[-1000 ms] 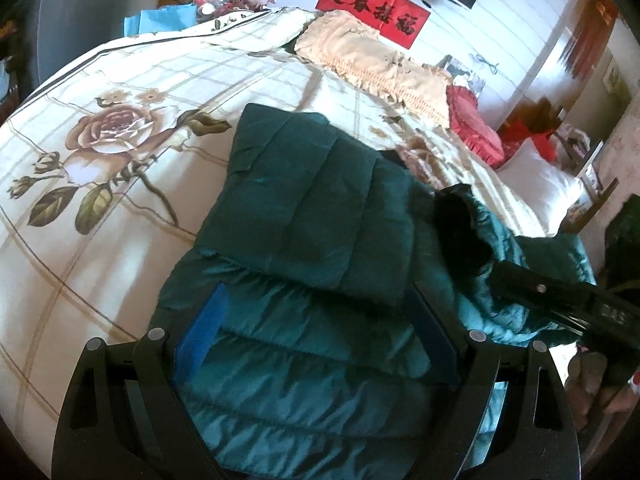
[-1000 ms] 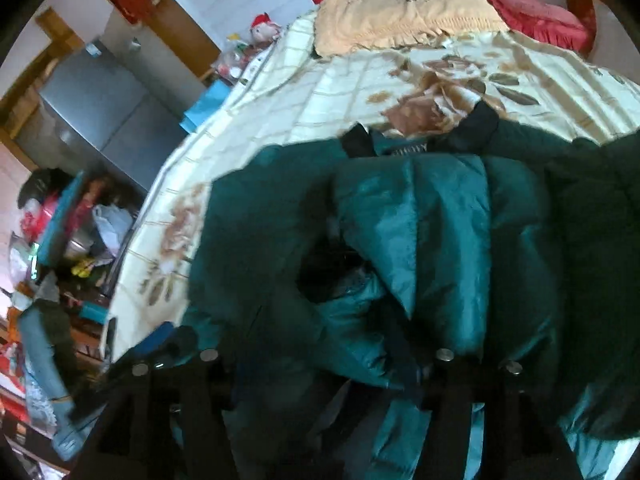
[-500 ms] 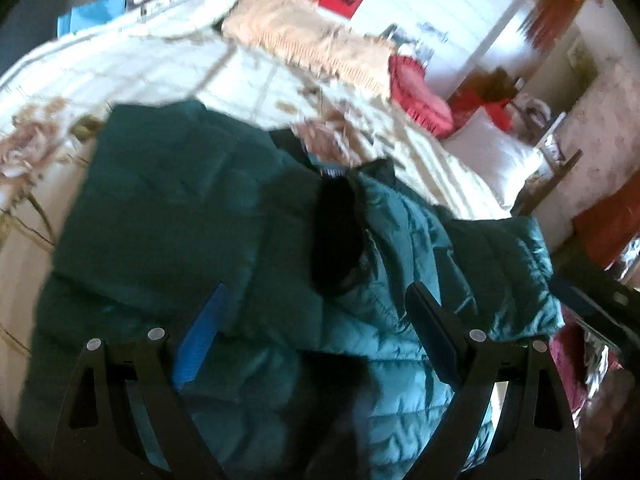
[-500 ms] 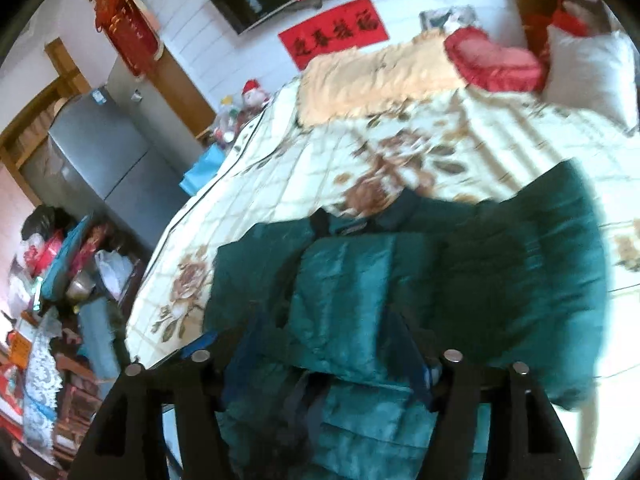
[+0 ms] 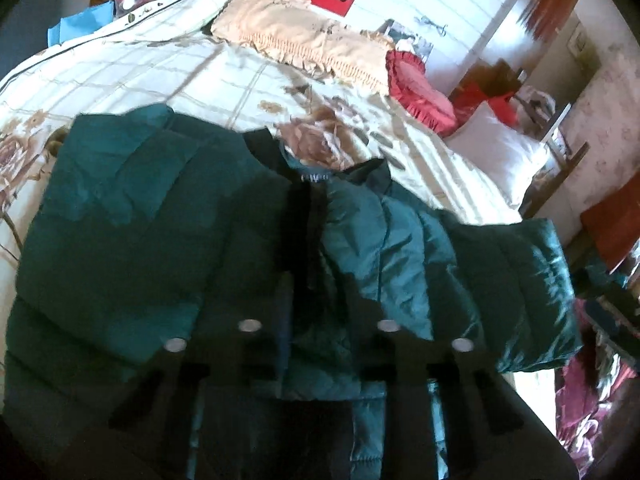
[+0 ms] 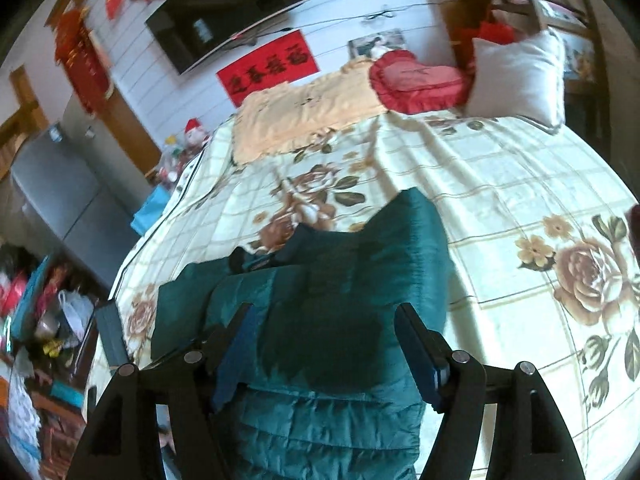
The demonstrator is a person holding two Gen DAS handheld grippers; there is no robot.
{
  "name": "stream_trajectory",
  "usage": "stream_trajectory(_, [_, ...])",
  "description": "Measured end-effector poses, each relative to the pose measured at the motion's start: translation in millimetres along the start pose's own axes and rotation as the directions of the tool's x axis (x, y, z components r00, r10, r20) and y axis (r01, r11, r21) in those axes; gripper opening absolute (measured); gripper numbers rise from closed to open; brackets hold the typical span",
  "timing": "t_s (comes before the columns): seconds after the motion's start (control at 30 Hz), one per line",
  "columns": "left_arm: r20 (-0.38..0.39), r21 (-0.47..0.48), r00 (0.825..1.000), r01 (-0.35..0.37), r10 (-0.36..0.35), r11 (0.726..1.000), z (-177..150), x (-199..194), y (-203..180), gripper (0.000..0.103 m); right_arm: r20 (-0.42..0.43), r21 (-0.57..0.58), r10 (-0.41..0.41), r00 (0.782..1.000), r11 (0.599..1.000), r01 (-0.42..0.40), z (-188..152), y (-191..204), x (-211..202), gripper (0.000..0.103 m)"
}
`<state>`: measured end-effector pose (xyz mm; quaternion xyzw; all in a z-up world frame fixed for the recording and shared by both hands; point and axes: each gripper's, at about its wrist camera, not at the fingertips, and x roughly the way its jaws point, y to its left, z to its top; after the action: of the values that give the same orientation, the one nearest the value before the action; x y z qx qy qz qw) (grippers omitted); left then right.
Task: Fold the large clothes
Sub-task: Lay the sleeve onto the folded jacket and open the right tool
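Note:
A dark teal quilted puffer jacket (image 5: 168, 240) lies on the bed, collar towards the pillows, both sleeves folded in across its front. It also shows in the right wrist view (image 6: 340, 320). My left gripper (image 5: 320, 304) hangs over the jacket's lower middle; it is dark and in shadow, its jaws narrower than before, with jacket fabric between them. My right gripper (image 6: 324, 344) is open and empty above the jacket's hem, its blue-padded fingers (image 6: 240, 344) spread wide over the fabric.
The floral bedspread (image 6: 520, 200) has bare room right of the jacket. A beige cover (image 5: 304, 36), red heart cushion (image 6: 416, 80) and white pillow (image 6: 520, 76) lie at the head. A cluttered shelf (image 6: 36, 320) stands off the bed's left side.
The right gripper has pulled back and risen, leaving the right sleeve folded over the jacket. The left gripper has swung to face the jacket's middle and its jaws have narrowed.

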<state>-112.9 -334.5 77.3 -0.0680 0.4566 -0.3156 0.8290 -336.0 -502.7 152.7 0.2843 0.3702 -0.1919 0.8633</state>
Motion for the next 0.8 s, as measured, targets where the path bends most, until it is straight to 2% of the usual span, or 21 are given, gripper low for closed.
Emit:
stream_trajectory(0.2, [0.09,0.025,0.996,-0.023,0.02,0.999,16,-40,16,0.014,0.004,0.016,-0.01,1.0,1.0,0.01,-1,-1,6,0.068])
stream_trajectory(0.4, [0.166,0.032,0.981,-0.109,0.102,0.994,31,-66,49,0.014,-0.036,0.012,-0.001,0.999,1.0,0.001,-7,10,28,0.068])
stream_trajectory(0.47, [0.142,0.011,0.983,-0.123,0.12,0.992,31,-65,63,0.014,-0.051,0.0,-0.002,0.999,1.0,0.002,-11,14,38,0.068])
stream_trajectory(0.57, [0.082,-0.041,0.995,-0.051,0.054,0.998,28,-59,79,0.014,-0.041,0.009,-0.014,0.999,1.0,0.014,-13,19,46,0.069])
stream_trajectory(0.63, [0.054,-0.119,0.998,0.031,-0.025,0.992,25,-56,88,0.024,-0.043,0.029,0.014,0.999,1.0,-0.012,-12,18,46,0.068])
stream_trajectory(0.7, [0.026,-0.166,0.997,0.077,-0.074,0.983,25,-51,90,0.066,-0.044,0.028,0.015,0.999,1.0,-0.014,-11,18,44,0.068])
stream_trajectory(0.8, [0.049,-0.136,0.997,0.066,-0.06,0.989,21,-47,77,0.073,-0.043,0.021,0.01,0.999,1.0,-0.009,-11,18,39,0.068])
